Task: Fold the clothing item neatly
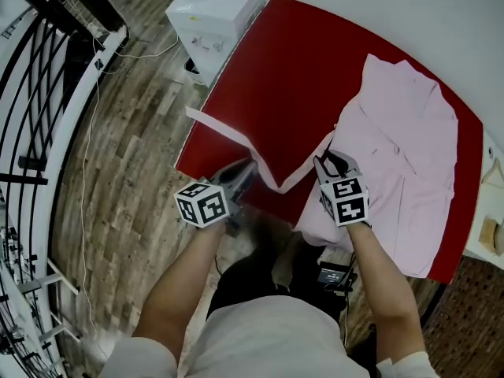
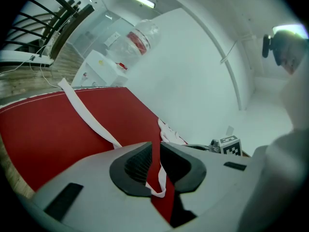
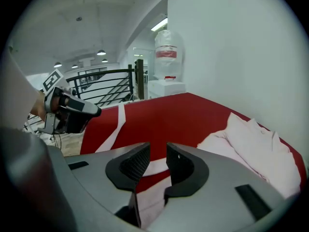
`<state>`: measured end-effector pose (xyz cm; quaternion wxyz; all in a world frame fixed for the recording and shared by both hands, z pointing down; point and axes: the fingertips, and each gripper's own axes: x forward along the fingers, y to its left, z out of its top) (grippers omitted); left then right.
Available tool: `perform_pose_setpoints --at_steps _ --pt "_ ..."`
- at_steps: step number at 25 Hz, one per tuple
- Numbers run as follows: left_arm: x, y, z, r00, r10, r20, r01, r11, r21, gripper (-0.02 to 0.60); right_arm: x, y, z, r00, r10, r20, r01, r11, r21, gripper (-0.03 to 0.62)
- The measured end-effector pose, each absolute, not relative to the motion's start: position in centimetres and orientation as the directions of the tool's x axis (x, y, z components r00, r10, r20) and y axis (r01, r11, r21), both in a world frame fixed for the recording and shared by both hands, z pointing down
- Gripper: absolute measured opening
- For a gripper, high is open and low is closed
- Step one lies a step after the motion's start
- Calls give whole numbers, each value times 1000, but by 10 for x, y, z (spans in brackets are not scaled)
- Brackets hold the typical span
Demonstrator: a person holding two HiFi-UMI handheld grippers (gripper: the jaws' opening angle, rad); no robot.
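Observation:
A pale pink garment [image 1: 409, 148] lies spread on the right half of a red table [image 1: 283, 69]. A long pink strip [image 1: 224, 128] runs from it leftwards across the red top. My left gripper [image 1: 248, 168] is at the table's near edge, shut on that strip [image 2: 87, 112], which passes between its pads [image 2: 155, 151]. My right gripper [image 1: 331, 162] is at the garment's near left edge, where the strip sags in a V between both grippers. In the right gripper view, pink cloth [image 3: 260, 149] runs through the right gripper [image 3: 158, 158], whose jaws grip it with a gap at the tips.
A white box [image 1: 213, 14] with a water bottle [image 2: 137, 37] stands past the table's far left corner. A black and white railing [image 1: 47, 93] borders the wooden floor [image 1: 134, 172] on the left, with a cable lying there. A white wall backs the table.

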<state>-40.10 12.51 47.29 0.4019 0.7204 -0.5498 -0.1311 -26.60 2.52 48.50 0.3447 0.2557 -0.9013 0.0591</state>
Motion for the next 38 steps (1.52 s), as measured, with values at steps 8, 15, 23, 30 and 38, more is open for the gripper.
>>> perform_pose_setpoints --at_steps 8,15,23,30,38 --pt "-446 141 480 286 -926 248 -669 -8 743 32 -358 60 498 -687 -291 665 -354 934 43 107" --pt "-473 154 489 236 -938 253 -648 42 760 32 -414 94 526 -668 -190 720 -227 973 47 107" --pt "-480 160 495 233 -940 251 -602 64 796 32 -438 90 554 -551 -234 801 -196 969 149 66" --pt "-475 146 499 273 -943 188 -443 50 895 100 -441 95 535 -589 -227 775 -171 973 155 26" --pt "-470 115 508 267 -959 95 -172 49 984 169 -444 109 494 -671 -204 713 -145 979 145 25"
